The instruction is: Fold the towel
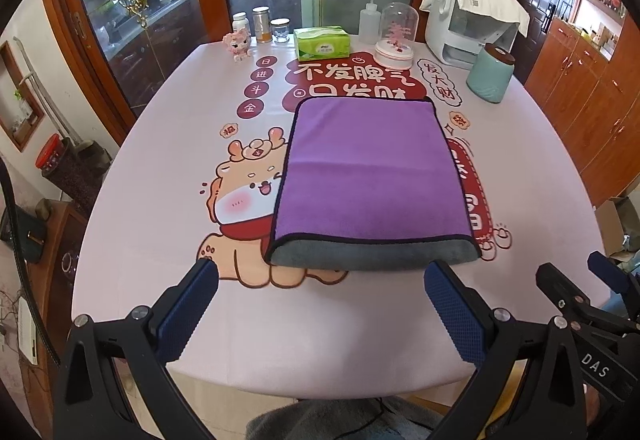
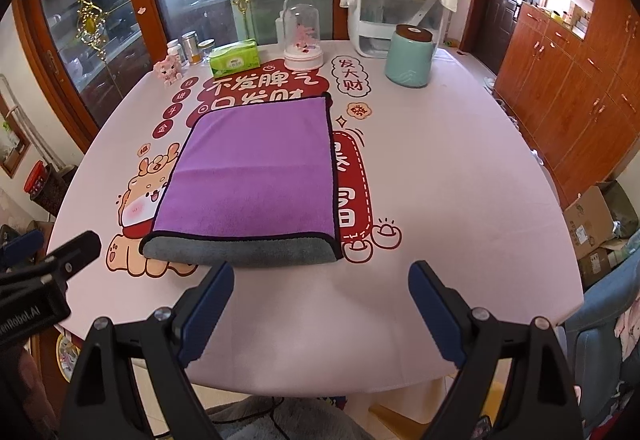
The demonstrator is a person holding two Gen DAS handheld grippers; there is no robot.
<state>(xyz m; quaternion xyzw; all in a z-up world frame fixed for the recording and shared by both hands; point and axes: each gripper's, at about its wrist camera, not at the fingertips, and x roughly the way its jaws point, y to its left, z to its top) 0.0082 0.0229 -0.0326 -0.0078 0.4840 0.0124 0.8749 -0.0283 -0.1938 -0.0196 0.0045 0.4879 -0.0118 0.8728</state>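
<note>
A purple towel with a grey underside and black trim lies folded flat on the table, its grey folded edge toward me. It also shows in the right wrist view. My left gripper is open and empty, held above the table's near edge just short of the towel's grey edge. My right gripper is open and empty, likewise just short of that edge, toward its right end. Each gripper appears at the side of the other's view.
At the table's far side stand a green tissue box, a pink figurine, small jars, a squeeze bottle, a glass dome, a teal canister and a white appliance. Wooden cabinets line the right.
</note>
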